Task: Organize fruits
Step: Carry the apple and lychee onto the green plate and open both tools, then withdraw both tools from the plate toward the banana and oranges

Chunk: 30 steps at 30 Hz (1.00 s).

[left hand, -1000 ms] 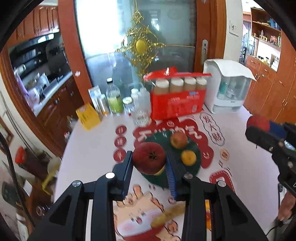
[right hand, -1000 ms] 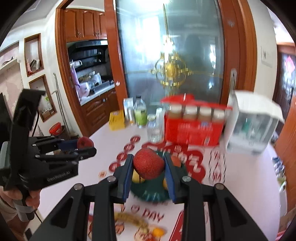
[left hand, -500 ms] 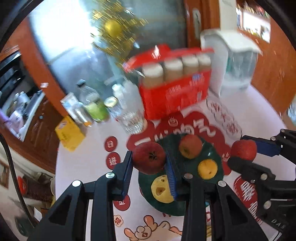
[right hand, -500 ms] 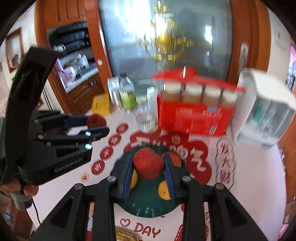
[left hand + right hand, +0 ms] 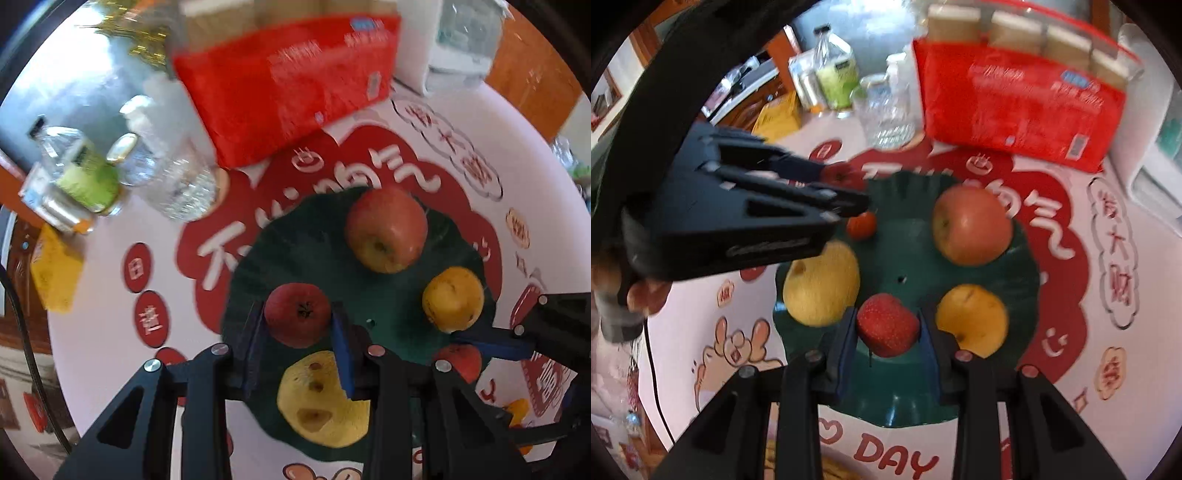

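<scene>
Both tools have dropped from above the tabletop [image 5: 1145, 258] to hang steeply over the green plate [image 5: 1027, 266]. The left tool [image 5: 298, 325] pinches a dark red fruit [image 5: 297, 314]; the right tool [image 5: 888, 332] pinches a bright red fruit [image 5: 886, 325]. Release looks close. Farther on the plate lie a pear [image 5: 822, 284], orange [image 5: 971, 317] and apple [image 5: 971, 225].

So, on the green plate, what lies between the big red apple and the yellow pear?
Only bare green plate between the red apple and the yellow pear, in the right wrist view.

Both grippers are showing black angular frames with silver screw heads. Blue pads [image 5: 341, 350] are lining the fingers.
</scene>
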Tool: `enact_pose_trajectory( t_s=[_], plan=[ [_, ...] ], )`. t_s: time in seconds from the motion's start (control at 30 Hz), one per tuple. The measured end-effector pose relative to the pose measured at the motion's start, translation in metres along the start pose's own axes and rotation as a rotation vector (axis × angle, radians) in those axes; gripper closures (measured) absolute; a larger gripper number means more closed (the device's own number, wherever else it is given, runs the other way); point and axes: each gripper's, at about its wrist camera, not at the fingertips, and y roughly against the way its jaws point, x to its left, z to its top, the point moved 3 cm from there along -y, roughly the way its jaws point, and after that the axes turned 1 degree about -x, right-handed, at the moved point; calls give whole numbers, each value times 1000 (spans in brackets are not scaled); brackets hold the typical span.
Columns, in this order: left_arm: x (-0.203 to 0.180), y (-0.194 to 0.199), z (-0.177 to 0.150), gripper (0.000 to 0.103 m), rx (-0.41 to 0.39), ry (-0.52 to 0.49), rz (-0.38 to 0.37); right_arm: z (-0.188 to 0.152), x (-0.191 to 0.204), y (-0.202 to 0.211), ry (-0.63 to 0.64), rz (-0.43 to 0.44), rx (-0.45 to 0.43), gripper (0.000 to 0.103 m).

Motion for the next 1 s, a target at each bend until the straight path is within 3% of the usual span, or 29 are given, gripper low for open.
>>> enact_pose_trajectory(
  t_s=[0.23, 0.4, 0.63, 1.0],
  plan=[
    [-7, -30, -1, 70, 52, -40, -34, -11, -1, -23, 18, 15, 26, 70],
    [-6, -31, 1, 69, 36, -19, -60, -17, -8, -33, -15, 23, 47, 70],
    [-9, -26, -4, 43, 19, -23, -47, -18, -18, -32, -96, 100, 46, 65],
    [-12, 9, -22, 32, -19, 7, -40, -21, -7, -3, -64, 66, -11, 62]
  ],
)
